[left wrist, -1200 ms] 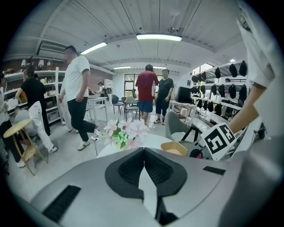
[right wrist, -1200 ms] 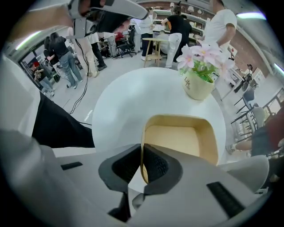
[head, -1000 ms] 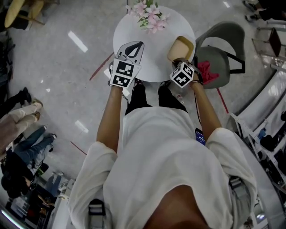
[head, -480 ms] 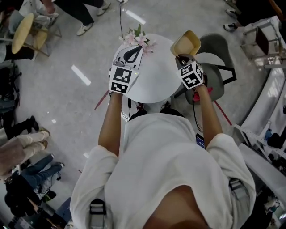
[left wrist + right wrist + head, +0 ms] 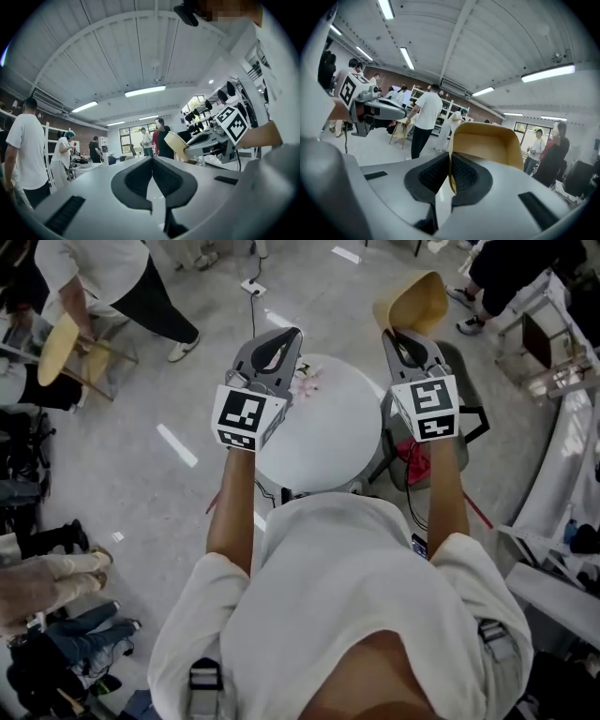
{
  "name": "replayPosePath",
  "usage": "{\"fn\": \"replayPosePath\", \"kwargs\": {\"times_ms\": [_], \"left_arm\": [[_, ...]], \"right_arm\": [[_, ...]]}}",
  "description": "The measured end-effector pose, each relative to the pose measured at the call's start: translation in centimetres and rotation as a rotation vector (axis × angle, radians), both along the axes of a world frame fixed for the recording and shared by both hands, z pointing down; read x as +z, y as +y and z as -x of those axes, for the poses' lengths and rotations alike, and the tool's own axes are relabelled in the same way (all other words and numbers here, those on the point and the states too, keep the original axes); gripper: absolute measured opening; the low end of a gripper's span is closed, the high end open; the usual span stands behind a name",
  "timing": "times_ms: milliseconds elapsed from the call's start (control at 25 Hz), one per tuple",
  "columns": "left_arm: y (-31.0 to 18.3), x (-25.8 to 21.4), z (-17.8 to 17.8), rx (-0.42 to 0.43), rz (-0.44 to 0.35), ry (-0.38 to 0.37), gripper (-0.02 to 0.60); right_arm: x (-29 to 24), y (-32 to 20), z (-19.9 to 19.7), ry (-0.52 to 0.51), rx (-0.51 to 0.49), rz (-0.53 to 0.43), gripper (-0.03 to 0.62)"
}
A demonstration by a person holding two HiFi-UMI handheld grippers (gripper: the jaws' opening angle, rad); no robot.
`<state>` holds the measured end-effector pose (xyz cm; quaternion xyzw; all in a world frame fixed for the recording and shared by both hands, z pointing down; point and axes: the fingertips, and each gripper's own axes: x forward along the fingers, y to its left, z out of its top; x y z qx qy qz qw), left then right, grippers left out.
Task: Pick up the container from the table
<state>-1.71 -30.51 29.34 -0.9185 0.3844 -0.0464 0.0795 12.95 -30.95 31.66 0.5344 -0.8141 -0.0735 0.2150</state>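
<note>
The tan container [image 5: 412, 301] hangs high above the round white table [image 5: 328, 442], its rim pinched by my right gripper [image 5: 398, 336]. In the right gripper view the pads close on one thin wall of the container [image 5: 487, 143], and the open bowl stands upright beyond my right gripper [image 5: 451, 161]. My left gripper [image 5: 281, 341] is raised beside it, also above the table, shut and empty. In the left gripper view the jaws of my left gripper [image 5: 152, 159] meet with nothing between them, and the container [image 5: 176, 143] shows off to the right.
Pink flowers [image 5: 307, 381] stand on the far part of the table. A grey chair [image 5: 455, 418] with a red cloth [image 5: 417, 460] sits to the table's right. People stand around the room, one by a yellow chair [image 5: 61, 343]. A white counter [image 5: 572, 465] runs along the right.
Both grippers have risen far above the table. The right one has carried the container up off the tabletop and tipped it to stand upright.
</note>
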Motion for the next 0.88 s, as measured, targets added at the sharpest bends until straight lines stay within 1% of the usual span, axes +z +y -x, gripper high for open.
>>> {"fn": "replayPosePath", "kwargs": {"times_ms": [160,280,360,480,880], "left_arm": [[1.3,-4.1,-0.4,0.024,-0.091,0.024,0.014],[2.5,-6.3,-0.9,0.044,-0.121,0.052,0.014],[3.1,-7.2,-1.2,0.054,-0.137,0.057,0.014],[3.3,-7.7,-1.2,0.055,-0.147,0.056,0.014],[3.3,-7.4,-1.3,0.055,-0.142,0.036,0.014]], "right_arm": [[-5.6,1.4,0.3,-0.042,-0.018,-0.115,0.026],[-8.5,2.7,0.6,-0.069,-0.029,-0.166,0.026],[-9.6,3.4,0.7,-0.081,-0.033,-0.185,0.026],[-9.9,3.7,0.8,-0.081,-0.046,-0.194,0.026],[-9.3,3.7,1.2,-0.077,-0.067,-0.172,0.026]]}}
